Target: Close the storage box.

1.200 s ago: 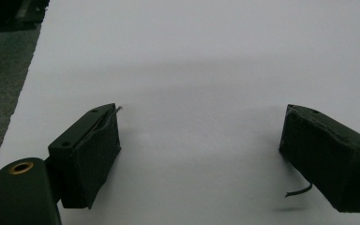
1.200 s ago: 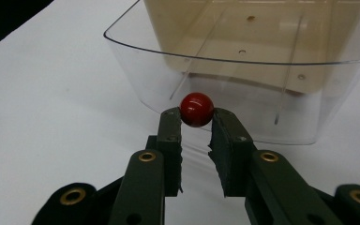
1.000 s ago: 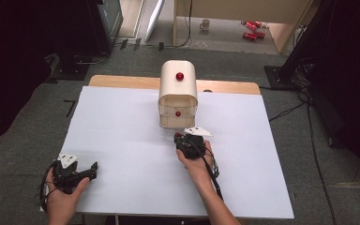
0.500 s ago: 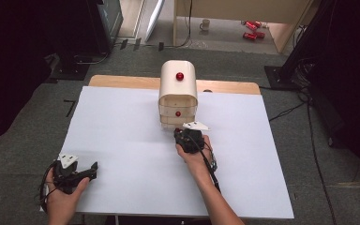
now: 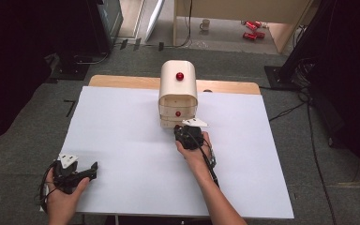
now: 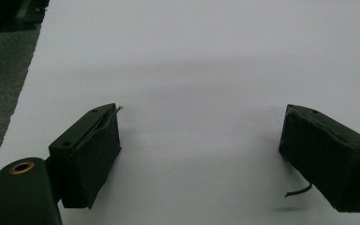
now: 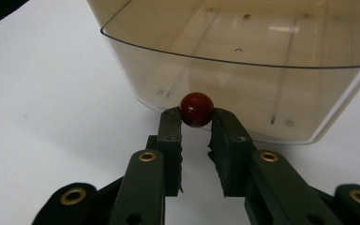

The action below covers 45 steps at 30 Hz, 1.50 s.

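Drawer [image 7: 243, 70] sat open, its red knob [image 7: 196, 109] clenched by the right hand-held gripper [image 7: 196, 123]; left hand-held gripper [image 6: 201, 140] rested released on the worktop [image 5: 122, 122].

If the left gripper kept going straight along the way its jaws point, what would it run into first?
Probably nothing: ahead of the open left gripper lies bare white table cover, and the way looks free to its far edge. The drawer unit sits off to the side, though depth is hard to judge.

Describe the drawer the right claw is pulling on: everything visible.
The drawer is a clear, tan-tinted plastic tray with rounded corners, slid partly out and showing nothing inside. A glossy red round knob sits on its front, pinched between the right claw jaws. It belongs at the bottom of a cream, round-topped cabinet on the white table.
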Each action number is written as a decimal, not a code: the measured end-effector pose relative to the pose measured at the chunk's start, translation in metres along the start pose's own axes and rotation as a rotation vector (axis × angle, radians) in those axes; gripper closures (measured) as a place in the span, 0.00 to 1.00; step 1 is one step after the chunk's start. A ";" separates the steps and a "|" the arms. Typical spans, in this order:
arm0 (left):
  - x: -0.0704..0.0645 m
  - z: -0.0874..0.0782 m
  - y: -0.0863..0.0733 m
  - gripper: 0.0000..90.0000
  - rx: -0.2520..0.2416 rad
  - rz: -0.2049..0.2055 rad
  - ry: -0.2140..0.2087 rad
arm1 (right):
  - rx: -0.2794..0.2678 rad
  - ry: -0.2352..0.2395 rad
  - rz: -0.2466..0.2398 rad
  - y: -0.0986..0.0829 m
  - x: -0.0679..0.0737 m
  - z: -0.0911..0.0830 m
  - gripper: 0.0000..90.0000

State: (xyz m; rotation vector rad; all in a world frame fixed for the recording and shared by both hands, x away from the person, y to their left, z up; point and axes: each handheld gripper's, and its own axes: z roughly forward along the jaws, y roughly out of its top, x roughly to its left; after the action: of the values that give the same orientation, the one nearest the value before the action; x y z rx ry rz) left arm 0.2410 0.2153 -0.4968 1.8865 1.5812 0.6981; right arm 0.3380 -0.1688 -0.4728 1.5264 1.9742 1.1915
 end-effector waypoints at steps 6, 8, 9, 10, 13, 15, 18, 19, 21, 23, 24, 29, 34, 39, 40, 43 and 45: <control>0.000 0.000 0.000 0.14 0.001 0.000 0.000 | 0.003 0.003 -0.006 0.000 -0.001 0.000 0.84; 0.000 0.000 0.000 0.14 0.000 0.000 0.000 | 0.003 0.008 -0.002 0.000 -0.001 0.000 0.80; 0.000 0.000 0.000 0.14 0.000 0.000 0.000 | 0.003 0.008 -0.002 0.000 -0.001 0.000 0.80; 0.000 0.000 0.000 0.14 0.000 0.000 0.000 | 0.004 0.016 0.008 0.000 -0.002 -0.001 0.77; 0.000 0.000 0.000 0.14 0.000 -0.001 -0.001 | 0.000 0.013 -0.001 -0.001 -0.004 -0.003 0.65; 0.000 0.000 0.000 0.14 0.000 0.000 -0.001 | 0.014 -0.010 -0.014 -0.003 -0.005 -0.005 0.53; 0.000 0.000 0.000 0.14 0.000 -0.001 -0.001 | 0.033 -0.055 -0.036 -0.006 -0.010 -0.009 0.31; 0.000 0.000 0.000 0.14 0.000 0.000 -0.001 | 0.036 -0.061 -0.040 -0.007 -0.012 -0.011 0.25; 0.000 0.000 0.000 0.14 0.000 -0.001 -0.001 | 0.041 -0.075 -0.047 -0.008 -0.016 -0.015 0.15; 0.000 0.000 0.000 0.14 0.000 -0.001 -0.001 | 0.040 -0.081 -0.051 -0.010 -0.021 -0.021 0.09; 0.000 0.000 0.000 0.14 0.000 -0.001 -0.001 | 0.040 -0.084 -0.051 -0.010 -0.023 -0.023 0.04; 0.000 0.000 0.000 0.14 0.000 0.000 -0.001 | 0.044 -0.124 -0.067 -0.017 -0.037 -0.039 0.00; 0.000 0.000 0.000 0.14 0.000 0.000 0.000 | 0.046 -0.161 -0.067 -0.030 -0.058 -0.058 0.00; 0.000 0.000 0.000 0.14 0.000 0.000 0.000 | 0.062 -0.172 -0.048 -0.039 -0.074 -0.072 0.00; 0.000 0.000 0.000 0.14 0.000 0.000 0.000 | 0.064 -0.175 -0.047 -0.042 -0.078 -0.075 0.00; 0.000 0.000 0.000 0.14 0.000 0.000 0.000 | 0.078 -0.186 -0.040 -0.050 -0.088 -0.084 0.00; 0.000 0.000 0.000 0.14 0.000 0.000 0.000 | 0.089 -0.192 -0.038 -0.055 -0.094 -0.090 0.00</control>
State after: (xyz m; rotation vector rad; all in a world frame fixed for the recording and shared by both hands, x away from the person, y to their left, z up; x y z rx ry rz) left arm 0.2410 0.2151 -0.4969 1.8861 1.5812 0.6982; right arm 0.2722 -0.2933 -0.4839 1.5749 1.9419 0.9154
